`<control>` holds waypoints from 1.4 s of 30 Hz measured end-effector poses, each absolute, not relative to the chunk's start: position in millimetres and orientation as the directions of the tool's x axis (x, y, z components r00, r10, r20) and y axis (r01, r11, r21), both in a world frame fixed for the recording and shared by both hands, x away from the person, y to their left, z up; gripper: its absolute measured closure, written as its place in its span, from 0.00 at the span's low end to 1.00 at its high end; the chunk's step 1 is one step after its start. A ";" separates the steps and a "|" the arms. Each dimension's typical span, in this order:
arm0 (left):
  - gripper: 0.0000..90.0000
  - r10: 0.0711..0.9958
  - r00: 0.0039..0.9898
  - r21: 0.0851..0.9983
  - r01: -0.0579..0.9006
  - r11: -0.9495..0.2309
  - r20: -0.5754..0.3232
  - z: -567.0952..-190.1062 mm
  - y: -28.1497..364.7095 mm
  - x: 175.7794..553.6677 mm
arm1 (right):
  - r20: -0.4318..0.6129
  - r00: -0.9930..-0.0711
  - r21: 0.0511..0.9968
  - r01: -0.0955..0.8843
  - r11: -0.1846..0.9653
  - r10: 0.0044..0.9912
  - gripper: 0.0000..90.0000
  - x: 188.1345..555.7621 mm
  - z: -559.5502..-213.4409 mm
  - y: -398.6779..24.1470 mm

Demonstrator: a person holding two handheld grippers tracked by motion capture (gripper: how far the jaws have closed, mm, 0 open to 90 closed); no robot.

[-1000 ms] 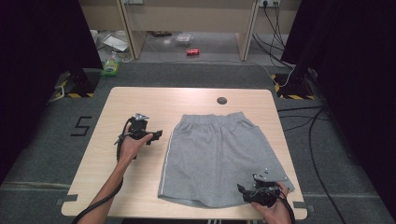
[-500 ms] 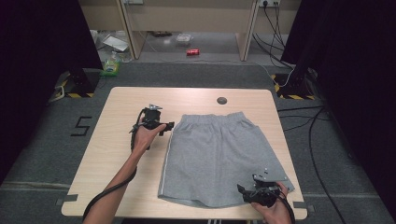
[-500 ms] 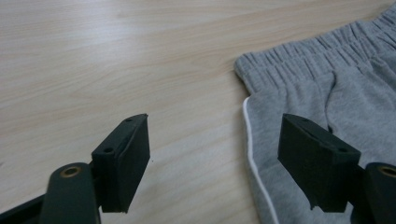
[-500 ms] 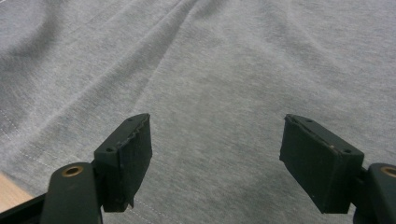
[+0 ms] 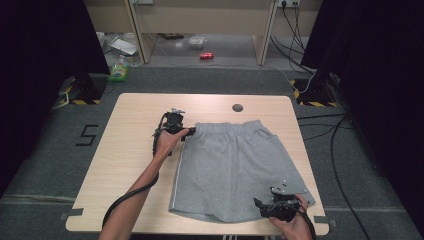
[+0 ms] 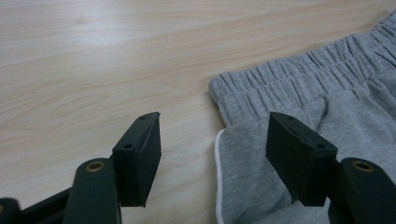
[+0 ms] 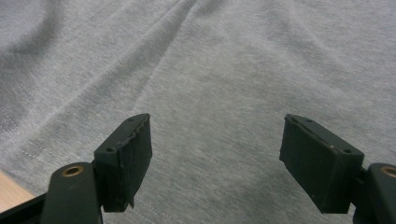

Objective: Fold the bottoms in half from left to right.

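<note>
Grey shorts lie flat on the wooden table, waistband at the far side, with a white stripe down the left edge. My left gripper hovers at the waistband's left corner, jaws open, one jaw over bare wood and one over the fabric. My right gripper is at the near right hem, open, its jaws spread over the grey cloth with nothing between them.
A dark round grommet sits in the table near its far edge. Cables trail over the floor at the right. A red can and litter lie on the floor beyond the table.
My left gripper has moved right and away from me, from the bare table to the waistband's left corner. The right gripper has stayed at the near hem.
</note>
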State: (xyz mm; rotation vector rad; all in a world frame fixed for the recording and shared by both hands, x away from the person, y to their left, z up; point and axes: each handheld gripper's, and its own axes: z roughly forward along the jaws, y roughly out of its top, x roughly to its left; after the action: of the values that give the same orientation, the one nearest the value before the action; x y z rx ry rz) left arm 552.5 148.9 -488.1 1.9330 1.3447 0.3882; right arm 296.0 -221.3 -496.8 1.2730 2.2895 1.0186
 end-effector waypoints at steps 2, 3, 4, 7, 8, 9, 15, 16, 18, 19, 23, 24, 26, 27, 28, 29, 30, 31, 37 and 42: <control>0.42 0.901 0.405 0.709 0.680 -0.185 -0.153 -488.0 146.4 554.9 | 0.053 -0.547 0.718 0.602 0.349 0.835 0.28 296.0 -497.2 -221.1; 0.43 0.902 0.401 0.705 0.686 -0.179 -0.162 -489.4 143.6 557.5 | 0.054 -0.548 0.719 0.602 0.348 0.835 0.28 296.3 -497.3 -221.1; 0.43 0.902 0.401 0.705 0.686 -0.179 -0.162 -489.4 143.6 557.5 | 0.054 -0.548 0.719 0.602 0.348 0.835 0.28 296.3 -497.3 -221.1; 0.45 0.900 0.407 0.694 0.694 -0.194 -0.155 -493.5 138.5 560.6 | 0.052 -0.548 0.721 0.599 0.348 0.835 0.28 296.2 -496.9 -221.4; 0.45 0.900 0.408 0.692 0.695 -0.196 -0.154 -495.5 136.5 561.5 | 0.053 -0.548 0.721 0.600 0.347 0.835 0.28 296.2 -496.8 -221.5; 0.47 0.900 0.410 0.686 0.699 -0.203 -0.151 -496.7 134.8 562.2 | 0.056 -0.546 0.721 0.602 0.344 0.836 0.29 296.3 -497.0 -221.5; 0.56 0.894 0.433 0.675 0.695 -0.249 -0.116 -503.5 127.2 565.4 | 0.054 -0.550 0.720 0.600 0.349 0.834 0.29 296.4 -497.1 -221.2; 0.59 0.889 0.443 0.675 0.693 -0.254 -0.119 -503.3 126.9 565.6 | 0.055 -0.549 0.720 0.600 0.348 0.834 0.29 296.2 -497.0 -221.1; 0.75 0.880 0.454 0.677 0.691 -0.251 -0.137 -503.4 126.6 565.8 | 0.056 -0.551 0.720 0.600 0.348 0.833 0.29 296.4 -497.1 -220.6; 0.75 0.880 0.455 0.680 0.690 -0.248 -0.141 -503.8 126.4 565.9 | 0.056 -0.551 0.720 0.600 0.348 0.833 0.29 296.4 -497.1 -220.6; 0.83 0.879 0.456 0.679 0.689 -0.252 -0.136 -503.6 124.1 565.0 | 0.055 -0.554 0.723 0.595 0.350 0.831 0.29 296.4 -496.9 -219.4; 0.84 0.880 0.459 0.676 0.687 -0.265 -0.121 -502.7 122.5 564.9 | 0.059 -0.552 0.723 0.598 0.346 0.832 0.29 296.2 -496.7 -218.6; 0.84 0.880 0.459 0.676 0.687 -0.268 -0.118 -502.6 122.1 564.8 | 0.058 -0.553 0.723 0.597 0.346 0.831 0.29 296.1 -496.7 -218.2; 0.85 0.881 0.459 0.676 0.686 -0.269 -0.116 -502.5 122.1 564.7 | 0.052 -0.554 0.727 0.591 0.349 0.831 0.29 295.8 -496.0 -217.1; 0.85 0.881 0.459 0.676 0.686 -0.269 -0.116 -502.6 122.4 564.6 | 0.052 -0.554 0.727 0.591 0.349 0.831 0.29 295.8 -496.0 -217.1; 0.85 0.881 0.460 0.677 0.685 -0.269 -0.115 -502.7 122.6 564.5 | 0.053 -0.557 0.731 0.587 0.347 0.829 0.29 295.9 -495.8 -216.1; 0.85 0.880 0.461 0.677 0.684 -0.272 -0.112 -502.7 122.8 564.5 | 0.051 -0.559 0.734 0.583 0.348 0.828 0.29 295.9 -495.3 -214.7; 0.85 0.881 0.463 0.677 0.681 -0.280 -0.101 -502.4 122.8 564.6 | 0.052 -0.564 0.738 0.577 0.349 0.824 0.29 295.4 -494.3 -211.1; 0.85 0.885 0.458 0.677 0.678 -0.287 -0.083 -502.2 120.4 563.5 | 0.062 -0.592 0.759 0.551 0.347 0.804 0.30 294.3 -492.0 -192.7; 0.86 0.886 0.457 0.672 0.681 -0.292 -0.079 -501.5 119.7 563.8 | 0.054 -0.620 0.773 0.522 0.360 0.783 0.30 293.5 -490.4 -174.7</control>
State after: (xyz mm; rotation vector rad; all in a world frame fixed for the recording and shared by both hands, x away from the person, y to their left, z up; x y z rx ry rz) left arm 563.8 119.7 -501.5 2.0642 1.3013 0.4098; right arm 293.5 -174.7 -490.4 1.1500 2.3029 1.1294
